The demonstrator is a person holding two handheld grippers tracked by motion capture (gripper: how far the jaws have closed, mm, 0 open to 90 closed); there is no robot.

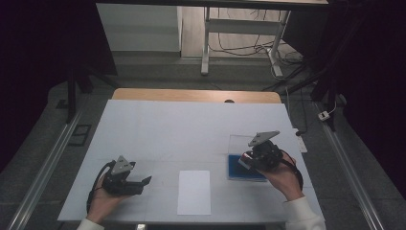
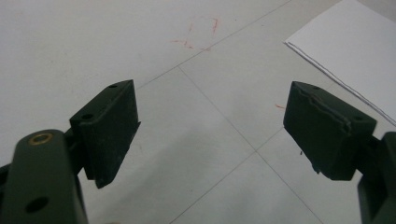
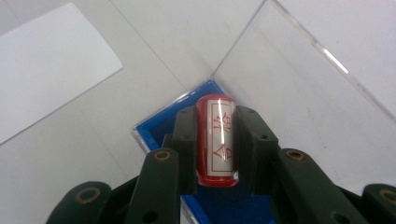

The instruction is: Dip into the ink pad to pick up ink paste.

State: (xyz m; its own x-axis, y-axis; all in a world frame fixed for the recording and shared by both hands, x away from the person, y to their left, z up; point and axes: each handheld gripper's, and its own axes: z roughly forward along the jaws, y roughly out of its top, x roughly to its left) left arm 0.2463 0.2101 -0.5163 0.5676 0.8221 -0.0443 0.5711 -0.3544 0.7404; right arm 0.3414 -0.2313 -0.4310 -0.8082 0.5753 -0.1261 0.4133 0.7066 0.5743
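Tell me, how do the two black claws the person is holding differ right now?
The right gripper is clamped shut on a red stamp above a blue pad; the left gripper stands wide open, with nothing in it. In the high view the right one sits by the clear lid, the left over bare table. Both have black jaws.

Worktop mostly open; clutter only front-centre & right

White worktop (image 1: 191, 129) bare across back & left, free passage there. Flat white paper sheet (image 1: 194, 191) front-centre, too low to block. Right side: blue tray w/ clear plastic lid (image 1: 238, 143) standing open beside it, under right tongs (image 1: 247, 160); approach from left or above.
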